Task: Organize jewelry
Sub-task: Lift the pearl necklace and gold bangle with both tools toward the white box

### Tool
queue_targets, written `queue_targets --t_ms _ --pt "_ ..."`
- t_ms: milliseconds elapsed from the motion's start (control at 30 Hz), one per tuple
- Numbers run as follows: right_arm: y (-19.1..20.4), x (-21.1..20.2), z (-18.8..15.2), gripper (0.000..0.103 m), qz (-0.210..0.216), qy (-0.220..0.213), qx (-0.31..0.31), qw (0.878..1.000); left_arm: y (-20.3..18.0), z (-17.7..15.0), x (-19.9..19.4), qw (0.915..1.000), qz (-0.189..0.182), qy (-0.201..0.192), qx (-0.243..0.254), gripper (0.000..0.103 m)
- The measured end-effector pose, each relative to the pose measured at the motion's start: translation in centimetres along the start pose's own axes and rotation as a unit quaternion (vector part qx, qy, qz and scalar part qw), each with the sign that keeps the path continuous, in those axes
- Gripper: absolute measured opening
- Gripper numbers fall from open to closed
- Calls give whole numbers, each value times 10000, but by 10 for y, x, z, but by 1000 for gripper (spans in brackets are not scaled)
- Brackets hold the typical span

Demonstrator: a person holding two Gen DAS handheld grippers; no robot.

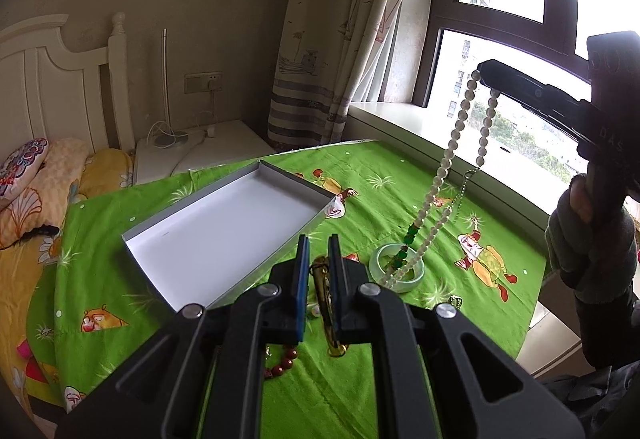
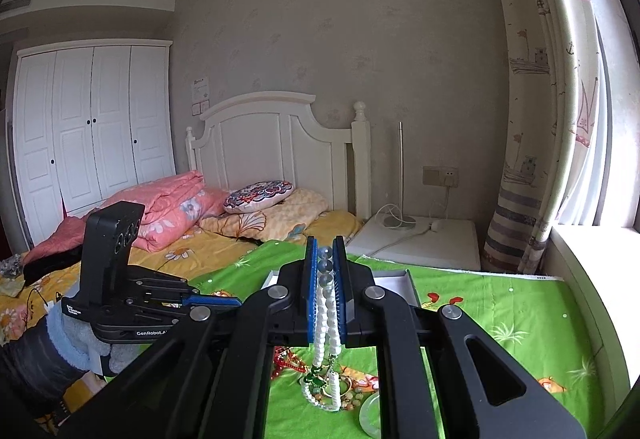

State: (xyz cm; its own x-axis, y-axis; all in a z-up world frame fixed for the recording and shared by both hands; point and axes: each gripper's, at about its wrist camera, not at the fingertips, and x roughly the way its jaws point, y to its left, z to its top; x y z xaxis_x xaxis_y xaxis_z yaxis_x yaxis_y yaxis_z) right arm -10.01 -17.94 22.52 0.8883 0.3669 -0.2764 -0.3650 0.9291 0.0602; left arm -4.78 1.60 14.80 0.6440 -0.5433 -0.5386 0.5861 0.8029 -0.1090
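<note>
Right gripper (image 2: 325, 279): fingers clamped on the top of the pearl necklace (image 1: 452, 155), held high above the counter (image 1: 360, 391) (seen against the window in the left wrist view).
Pearl necklace: white bead strand with green beads partway down — hangs in a long loop, its lower end dropping inside the jade bangle (image 1: 396, 267).
Left gripper (image 1: 319, 259): low over the counter, fingers at a narrow gap around a gold-coloured piece (image 1: 326, 303); actual contact cannot be told.
Jade bangle: pale green ring, flat on the cloth, just right of the left gripper.
Red bead bracelet (image 1: 282, 361): on the cloth under the left gripper, partly hidden.
Box (image 1: 224, 231): shallow, white inside, open — sits on the green cartoon-print cloth (image 1: 400, 175), left of the jewelry.
Surroundings: bed (image 2: 192, 243) and white headboard behind.
</note>
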Motion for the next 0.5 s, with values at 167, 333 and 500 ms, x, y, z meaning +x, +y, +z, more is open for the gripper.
queue_targets --t_ms 167,333,500 --pt "3 28 14 10 -25 94 -142 9999 14 8 14 9998 92 69 -139 9" --pt "0 68 27 10 -124 268 -218 9993 33 16 35 9989 177 154 -407 9" --pt "-7 104 38 10 -247 360 -219 9988 52 25 54 9973 313 200 -639 9"
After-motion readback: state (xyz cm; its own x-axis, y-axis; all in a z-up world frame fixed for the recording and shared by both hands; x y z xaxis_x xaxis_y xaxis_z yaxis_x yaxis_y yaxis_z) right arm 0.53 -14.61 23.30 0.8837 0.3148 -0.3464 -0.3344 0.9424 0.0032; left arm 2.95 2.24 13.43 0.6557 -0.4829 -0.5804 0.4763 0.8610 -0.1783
